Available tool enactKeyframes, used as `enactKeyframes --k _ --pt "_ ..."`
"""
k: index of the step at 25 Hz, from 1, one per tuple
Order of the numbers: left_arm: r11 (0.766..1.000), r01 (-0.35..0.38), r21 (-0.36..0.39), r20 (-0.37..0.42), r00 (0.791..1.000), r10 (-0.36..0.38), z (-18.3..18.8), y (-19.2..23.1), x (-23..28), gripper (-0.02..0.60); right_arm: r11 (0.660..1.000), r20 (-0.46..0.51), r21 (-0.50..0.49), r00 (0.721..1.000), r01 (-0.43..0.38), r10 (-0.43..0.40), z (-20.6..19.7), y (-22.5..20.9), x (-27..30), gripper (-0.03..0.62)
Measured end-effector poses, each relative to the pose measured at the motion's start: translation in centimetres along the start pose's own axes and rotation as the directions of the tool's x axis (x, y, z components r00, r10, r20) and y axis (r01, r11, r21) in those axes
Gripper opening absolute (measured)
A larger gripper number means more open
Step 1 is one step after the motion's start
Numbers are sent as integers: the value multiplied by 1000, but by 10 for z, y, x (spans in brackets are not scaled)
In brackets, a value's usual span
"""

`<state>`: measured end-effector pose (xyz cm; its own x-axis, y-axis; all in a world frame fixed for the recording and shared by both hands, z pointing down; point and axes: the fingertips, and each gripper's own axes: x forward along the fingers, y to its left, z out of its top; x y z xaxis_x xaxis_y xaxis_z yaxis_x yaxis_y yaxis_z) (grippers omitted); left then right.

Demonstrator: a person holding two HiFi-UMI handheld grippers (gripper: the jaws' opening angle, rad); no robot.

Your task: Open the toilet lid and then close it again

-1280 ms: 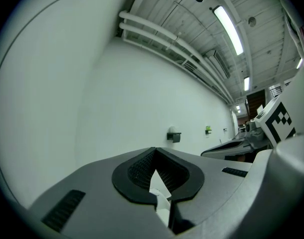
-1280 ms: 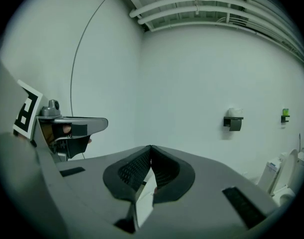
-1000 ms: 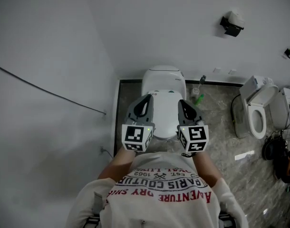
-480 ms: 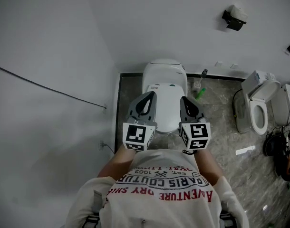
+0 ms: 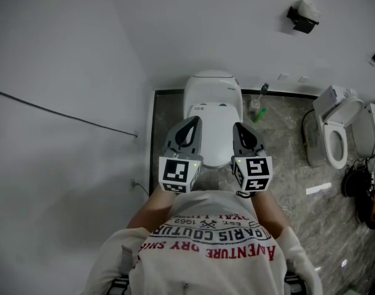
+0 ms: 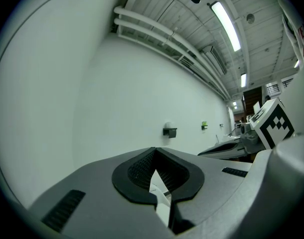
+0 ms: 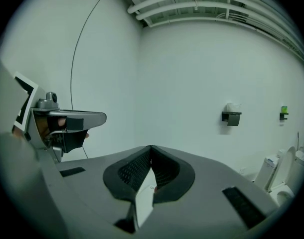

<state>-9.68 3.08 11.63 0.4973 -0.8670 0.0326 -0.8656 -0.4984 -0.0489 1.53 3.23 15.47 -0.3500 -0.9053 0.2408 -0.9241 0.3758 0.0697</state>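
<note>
The white toilet (image 5: 212, 85) stands against the back wall with its lid (image 5: 216, 134) down. My left gripper (image 5: 192, 122) and right gripper (image 5: 238, 128) hover side by side above the lid's near part, one on each side, both pointing at the wall. Both are shut with nothing held. In the left gripper view the left gripper (image 6: 154, 151) has its tips together, and a sliver of white lid (image 6: 160, 189) shows below them. The right gripper (image 7: 151, 148) is likewise shut over a strip of white lid (image 7: 144, 199). Each gripper view shows the other gripper at its side.
A second toilet (image 5: 335, 137) with its lid raised stands at the right. A paper holder (image 5: 301, 17) hangs on the back wall and a green bottle (image 5: 259, 114) lies by the toilet's base. A thin cable (image 5: 64, 118) runs along the left wall. Dark clutter (image 5: 358, 192) sits on the floor at far right.
Both grippers keep their place over the lid and stay shut. Only the head view has shifted slightly.
</note>
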Motion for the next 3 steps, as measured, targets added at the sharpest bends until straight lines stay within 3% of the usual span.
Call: enactKeyframes --k 3 --pt "1000 -2 -2 -8 1000 2 -5 1 1 8 1000 -4 0 1000 -4 4 -4 1 3 15"
